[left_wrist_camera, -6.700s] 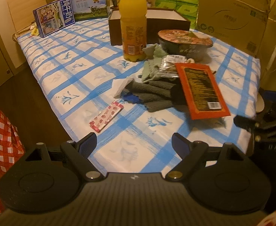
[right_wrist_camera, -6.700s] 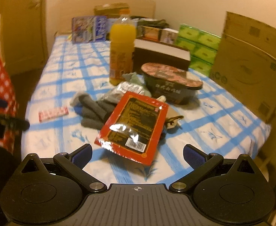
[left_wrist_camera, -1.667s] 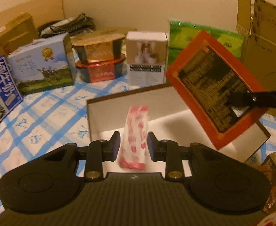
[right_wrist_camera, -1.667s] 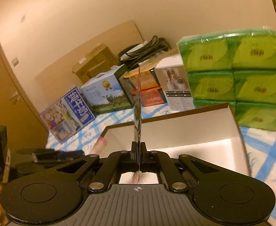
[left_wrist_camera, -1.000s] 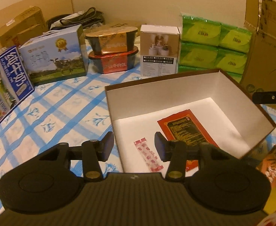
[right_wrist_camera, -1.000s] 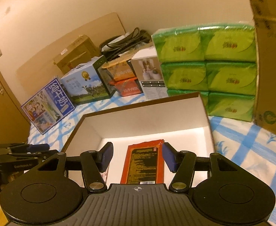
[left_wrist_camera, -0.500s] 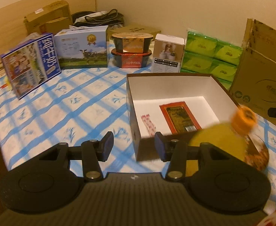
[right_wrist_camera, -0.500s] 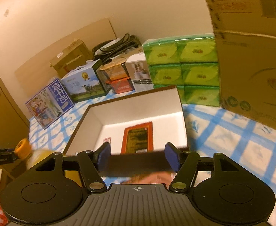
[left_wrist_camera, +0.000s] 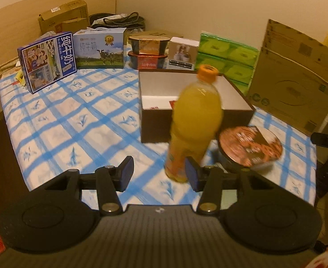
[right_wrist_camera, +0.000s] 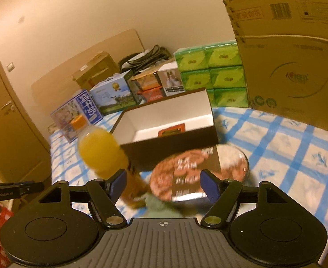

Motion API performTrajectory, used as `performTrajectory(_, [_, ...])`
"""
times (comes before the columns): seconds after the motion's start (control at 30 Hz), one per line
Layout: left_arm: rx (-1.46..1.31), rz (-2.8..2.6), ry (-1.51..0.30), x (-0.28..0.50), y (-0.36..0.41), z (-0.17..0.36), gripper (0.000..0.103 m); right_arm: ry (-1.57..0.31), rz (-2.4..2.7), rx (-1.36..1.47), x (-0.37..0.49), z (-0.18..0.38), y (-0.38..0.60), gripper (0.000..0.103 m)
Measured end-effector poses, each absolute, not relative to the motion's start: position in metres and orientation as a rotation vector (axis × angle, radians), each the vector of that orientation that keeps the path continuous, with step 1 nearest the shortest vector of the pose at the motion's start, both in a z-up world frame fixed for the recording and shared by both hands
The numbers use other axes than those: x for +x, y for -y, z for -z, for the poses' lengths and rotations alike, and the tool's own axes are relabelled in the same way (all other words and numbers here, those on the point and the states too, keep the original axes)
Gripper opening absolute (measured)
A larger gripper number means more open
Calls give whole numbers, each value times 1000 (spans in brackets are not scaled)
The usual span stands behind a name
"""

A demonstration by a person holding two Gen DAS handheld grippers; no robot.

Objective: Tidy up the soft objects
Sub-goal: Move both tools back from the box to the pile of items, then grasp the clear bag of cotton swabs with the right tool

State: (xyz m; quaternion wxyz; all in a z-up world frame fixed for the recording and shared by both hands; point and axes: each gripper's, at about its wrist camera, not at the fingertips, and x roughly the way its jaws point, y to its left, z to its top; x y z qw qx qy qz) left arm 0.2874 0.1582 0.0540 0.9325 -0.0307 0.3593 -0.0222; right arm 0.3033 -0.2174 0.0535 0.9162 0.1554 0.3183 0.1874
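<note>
red packet [right_wrist_camera: 171,131] beyond right gripper [right_wrist_camera: 162,186]

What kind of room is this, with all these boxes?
Probably a bedroom used for storage: a wooden headboard stands behind the blue-checked sheet, with a brown door and stacked green tissue packs nearby.

Black left gripper [left_wrist_camera: 159,174] and right gripper [right_wrist_camera: 164,185], blue-padded fingers [left_wrist_camera: 126,173], brass screws.
</note>
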Motion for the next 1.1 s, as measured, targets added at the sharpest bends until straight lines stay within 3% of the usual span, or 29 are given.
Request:
performTrajectory(0.53, [-71,49,-692,173,-100,-40,47,-678,-396,219,184,-35,196,72])
performTrajectory(1.1, [-24,38,-718,145,-81,4,47,-705,-387,46,175,9,170,72])
